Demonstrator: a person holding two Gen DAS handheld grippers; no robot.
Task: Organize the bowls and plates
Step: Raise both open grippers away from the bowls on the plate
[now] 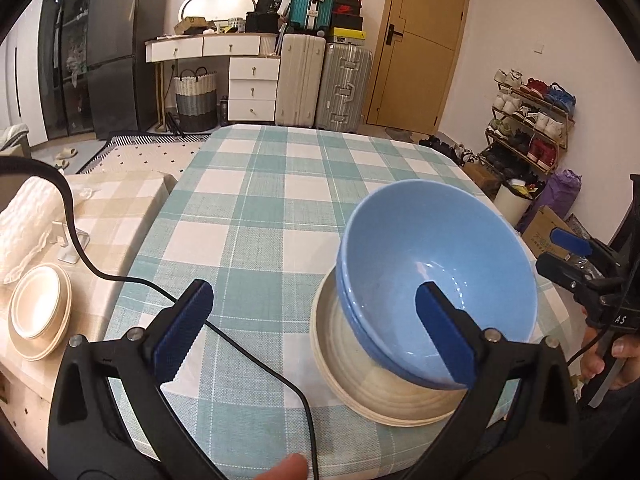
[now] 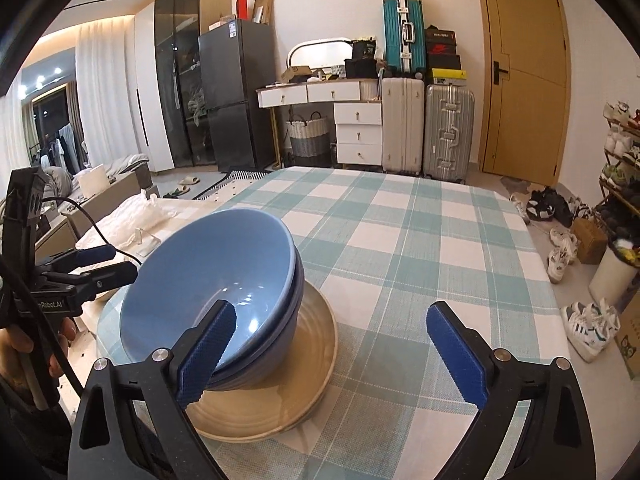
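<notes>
Blue bowls (image 1: 440, 264), nested, sit on beige plates (image 1: 360, 364) at table's (image 1: 260, 208) 5 o'clock edge. Left tongs (image 1: 316, 332) wide, empty. Right tongs (image 2: 332, 352) wide, empty.

Table (image 2: 420, 240) under checked cloth: far half and right side bare, open for approach. Obstacle near front edge: stacked blue bowls (image 1: 436, 280) on cream plates (image 1: 360, 372), sitting between left gripper (image 1: 316, 328) and right gripper (image 2: 340, 344), both spread wide. Black cable (image 1: 224, 320) trails across cloth on the left. Side table (image 1: 120, 208) to the left carries cream bowls (image 1: 38, 308) and white bag (image 1: 24, 224).
</notes>
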